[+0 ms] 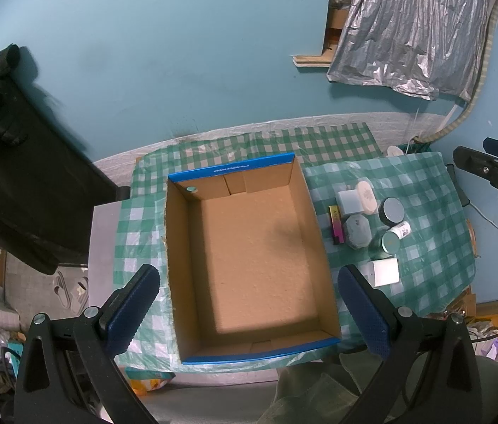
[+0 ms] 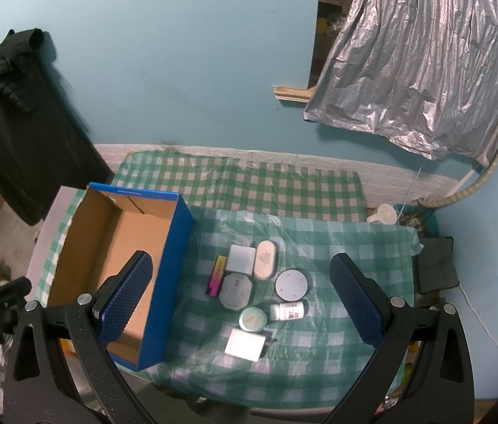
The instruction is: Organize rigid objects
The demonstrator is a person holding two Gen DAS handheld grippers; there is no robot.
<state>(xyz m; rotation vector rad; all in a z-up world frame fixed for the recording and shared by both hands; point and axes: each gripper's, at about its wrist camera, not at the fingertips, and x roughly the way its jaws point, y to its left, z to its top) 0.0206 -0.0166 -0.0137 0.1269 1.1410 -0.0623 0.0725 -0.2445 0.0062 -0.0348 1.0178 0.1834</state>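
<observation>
An empty cardboard box with blue sides (image 1: 178,247) (image 2: 174,265) lies on the green checked table. Right of it sits a cluster of small objects: a pink and black bar (image 2: 216,275), a pale square box (image 2: 241,258), an oval case (image 2: 265,259), an octagonal tin (image 2: 236,290), a round grey lid (image 2: 291,284), a white pill bottle (image 2: 287,311), a teal round jar (image 2: 252,319) and a white square box (image 2: 244,344). My left gripper (image 1: 249,312) hovers open above the box. My right gripper (image 2: 241,300) hovers open above the cluster.
A black garment (image 2: 15,120) hangs on the blue wall at left. A silver foil sheet (image 2: 422,67) covers a window at right. A white cup (image 2: 385,213) and a dark cloth (image 2: 436,265) lie beyond the table's right edge. Clutter lies on the floor.
</observation>
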